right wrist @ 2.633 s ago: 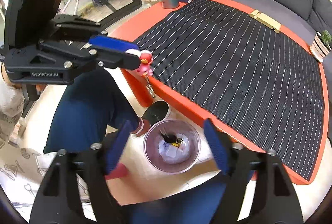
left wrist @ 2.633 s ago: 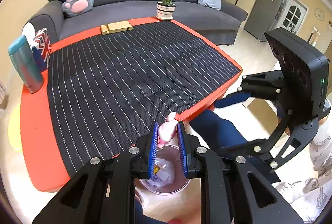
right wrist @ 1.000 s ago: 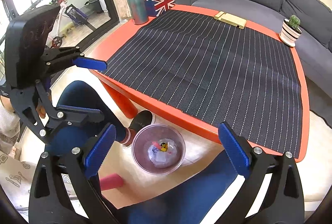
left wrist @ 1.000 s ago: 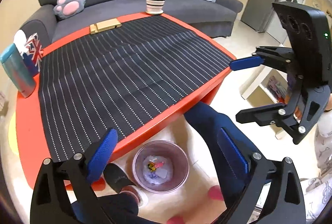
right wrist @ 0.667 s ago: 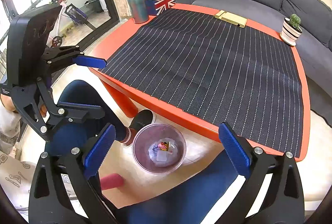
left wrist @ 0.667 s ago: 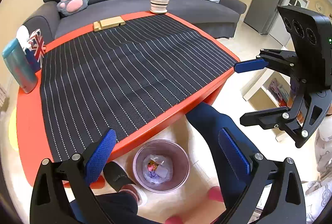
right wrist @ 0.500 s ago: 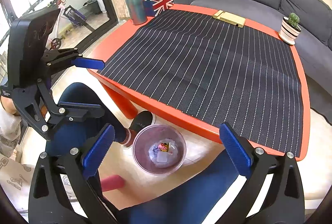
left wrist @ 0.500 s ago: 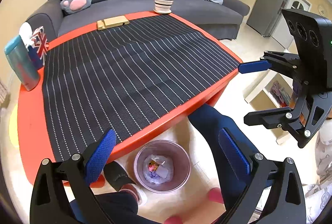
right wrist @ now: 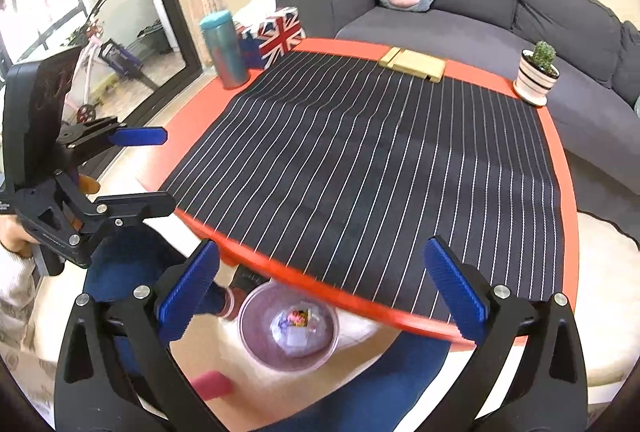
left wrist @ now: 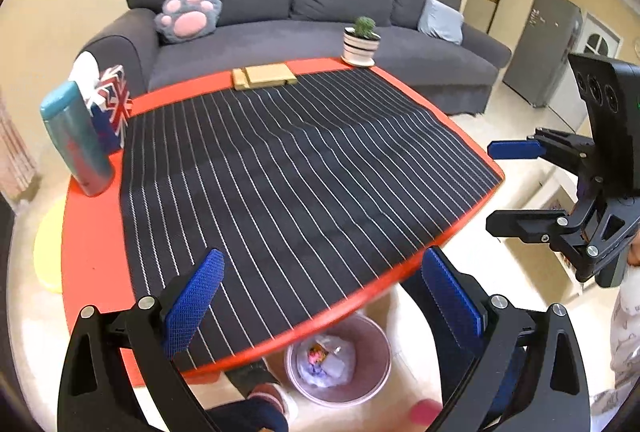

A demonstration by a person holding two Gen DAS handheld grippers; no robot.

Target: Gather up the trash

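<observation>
Plainly, left gripper (left wrist: 320,298): spread wide with nothing between its blue pads, held above the near edge of the table (left wrist: 92,244), looking across it toward the sofa (left wrist: 280,11).
Right gripper (right wrist: 322,290): likewise released and empty, at the same near edge, a little to the other side.
Trash bin (left wrist: 338,358): on the floor below and just ahead of both grippers, partly tucked under the red table edge; wrappers and a small pink item lie inside it.
Key relation: the bin lies downward from each gripper, near the midline of both views, so neither hand is clearly nearer; the bin is round, so no long axis constrains the approach.
Trash left on the table: none that I can see on the striped mat (left wrist: 288,191); judging by this, collecting looks close to finished.
Remaining tabletop things: teal tumbler (left wrist: 76,139), flag-print tissue box (left wrist: 110,105), wooden blocks (left wrist: 264,76) and potted cactus (left wrist: 361,41), all at the far rim and none looking like trash.
Left view alone: the right gripper seen side-on at the table's right corner, and a yellow disc (left wrist: 48,252) on the floor.
Right view alone: the glass door (right wrist: 80,31) and the left gripper's handle held in a sleeved hand (right wrist: 14,236).
</observation>
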